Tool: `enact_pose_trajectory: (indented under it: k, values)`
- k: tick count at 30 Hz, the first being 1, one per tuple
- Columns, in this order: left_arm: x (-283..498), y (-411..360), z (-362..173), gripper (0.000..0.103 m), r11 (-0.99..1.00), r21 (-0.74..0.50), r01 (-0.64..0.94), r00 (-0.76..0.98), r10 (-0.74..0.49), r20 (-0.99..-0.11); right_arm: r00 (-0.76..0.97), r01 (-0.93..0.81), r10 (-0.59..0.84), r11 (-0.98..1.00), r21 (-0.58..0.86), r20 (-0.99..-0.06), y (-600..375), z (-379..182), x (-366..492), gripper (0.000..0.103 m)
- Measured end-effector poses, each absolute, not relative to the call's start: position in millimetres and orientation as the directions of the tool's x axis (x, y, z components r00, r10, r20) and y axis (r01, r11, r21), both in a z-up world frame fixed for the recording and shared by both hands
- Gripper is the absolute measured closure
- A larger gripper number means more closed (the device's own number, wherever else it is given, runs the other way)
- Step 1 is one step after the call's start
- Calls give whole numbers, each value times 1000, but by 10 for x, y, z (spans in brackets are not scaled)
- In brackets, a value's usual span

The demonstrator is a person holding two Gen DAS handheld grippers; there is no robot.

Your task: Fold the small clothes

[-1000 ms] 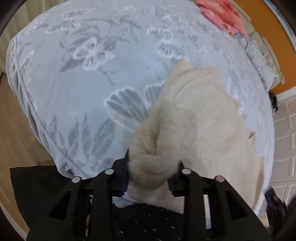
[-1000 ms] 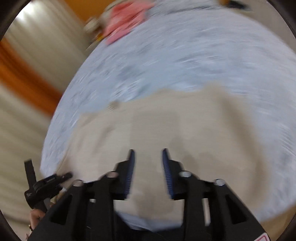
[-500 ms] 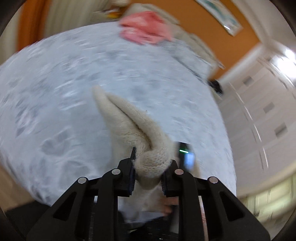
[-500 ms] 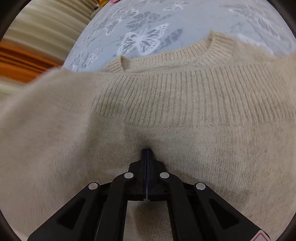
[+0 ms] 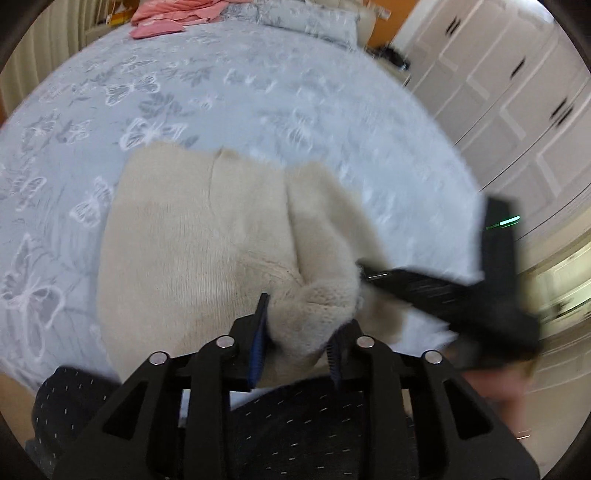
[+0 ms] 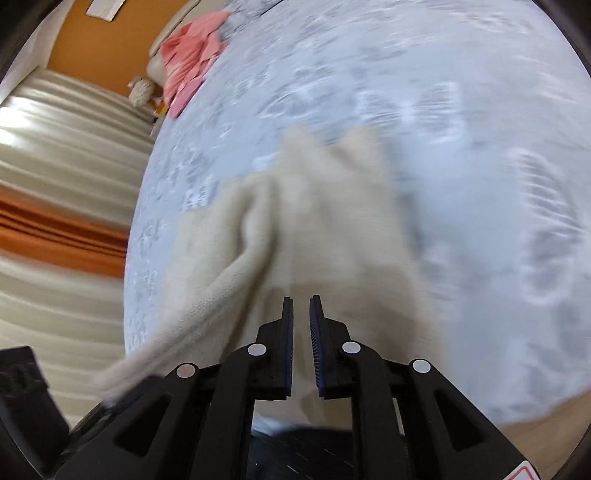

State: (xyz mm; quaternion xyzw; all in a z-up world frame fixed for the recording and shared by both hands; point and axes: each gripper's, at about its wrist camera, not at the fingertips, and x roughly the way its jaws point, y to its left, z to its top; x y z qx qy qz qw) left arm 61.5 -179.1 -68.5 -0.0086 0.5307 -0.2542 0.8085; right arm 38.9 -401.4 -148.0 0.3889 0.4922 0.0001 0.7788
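While the bed (image 5: 258, 96) with its grey butterfly-print cover fills both views, the cream sweater (image 5: 192, 236) lies on its near half, body flat toward 10 o'clock in the left wrist view. The pink clothes (image 5: 173, 14) sit at the far edge near 12 o'clock. The left gripper (image 5: 299, 332) points forward over the near edge, pinching a bunched fold of the sweater. The right gripper (image 6: 301, 332) hovers above the knit, its pads slightly parted with only a narrow gap, gripping nothing.
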Motion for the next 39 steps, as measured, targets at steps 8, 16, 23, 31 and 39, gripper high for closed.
enact_pose_trajectory:
  k: [8, 16, 23, 31, 39]
  values:
    - [219, -1584, -611, 28, 895, -166, 413, 403, -343, -849, 522, 334, 553, 567, 753, -649, -3909, -1493, 502, 37]
    - [71, -1216, -592, 24, 922, -158, 354, 399, -302, -866, 353, 287, 542, 713, 640, -762, -3273, -1534, 959, 35]
    - [1, -1032, -604, 24, 928, -163, 336, 393, -295, -871, 392, 143, 503, 794, 591, -771, -2939, -1140, 1136, 86]
    - [65, -848, -624, 22, 927, -242, 287, 377, -341, -861, 479, 217, 424, 791, 571, -769, -3831, -1130, 885, 75]
    - [255, -765, -824, 19, 888, -426, 171, 293, -459, -839, 557, 331, 371, 721, 609, -743, -4162, -1283, 95, 60]
